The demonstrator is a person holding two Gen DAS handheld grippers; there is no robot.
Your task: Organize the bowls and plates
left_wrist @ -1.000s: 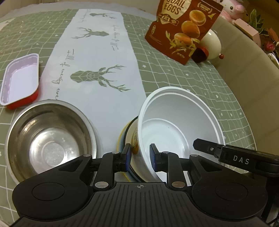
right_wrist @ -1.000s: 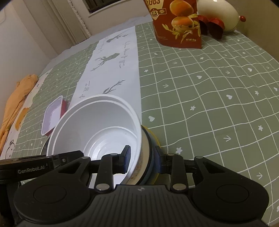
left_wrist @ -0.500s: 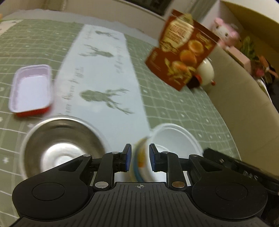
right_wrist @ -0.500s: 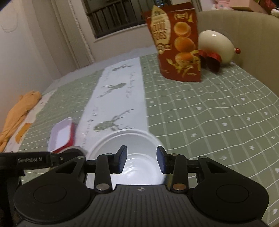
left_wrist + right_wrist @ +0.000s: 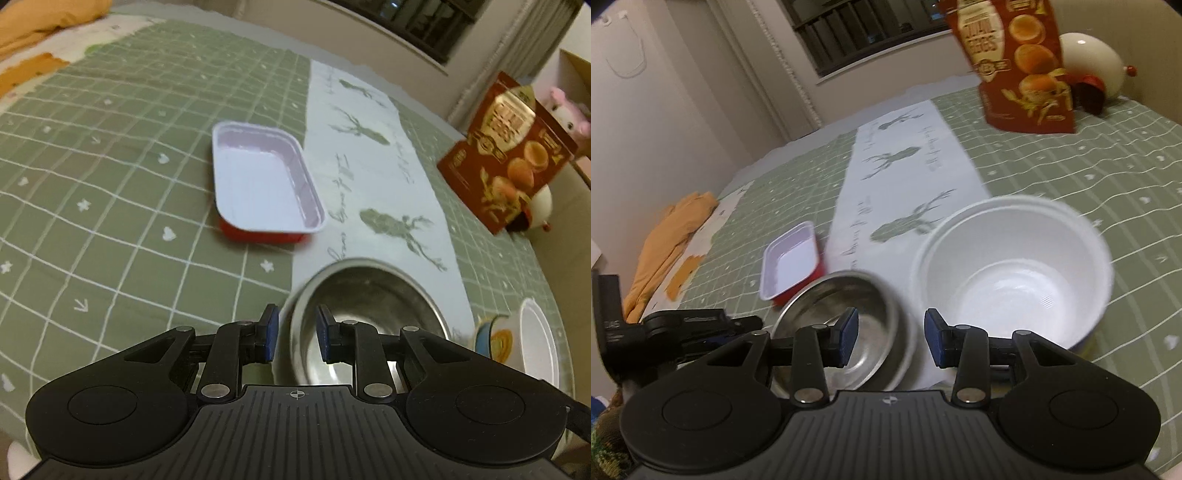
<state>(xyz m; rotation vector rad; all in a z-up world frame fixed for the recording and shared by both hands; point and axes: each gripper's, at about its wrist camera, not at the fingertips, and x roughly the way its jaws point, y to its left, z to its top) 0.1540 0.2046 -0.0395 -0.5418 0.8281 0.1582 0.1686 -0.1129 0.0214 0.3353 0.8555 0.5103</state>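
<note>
1. Nearest, left gripper (image 5: pixel 294 334) spread a little, pads either side of the steel bowl (image 5: pixel 369 314) rim, not visibly pinching; right gripper (image 5: pixel 890 338) spread wide, holding nothing, over the steel bowl's right rim.
2. Just right of the steel bowl, white bowl (image 5: pixel 1012 269) nested upright in a patterned bowl (image 5: pixel 495 338), near the table's (image 5: pixel 110 206) front edge.
3. Farther left, red tray (image 5: pixel 264 186) with white inside, beside the deer runner (image 5: pixel 905 166).
4. Far right corner: snack bag (image 5: pixel 1015 66), standing.

Left wrist view low, facing across table; right likewise, close; both share steel bowl (image 5: pixel 364 314), red tray (image 5: pixel 792 267)
</note>
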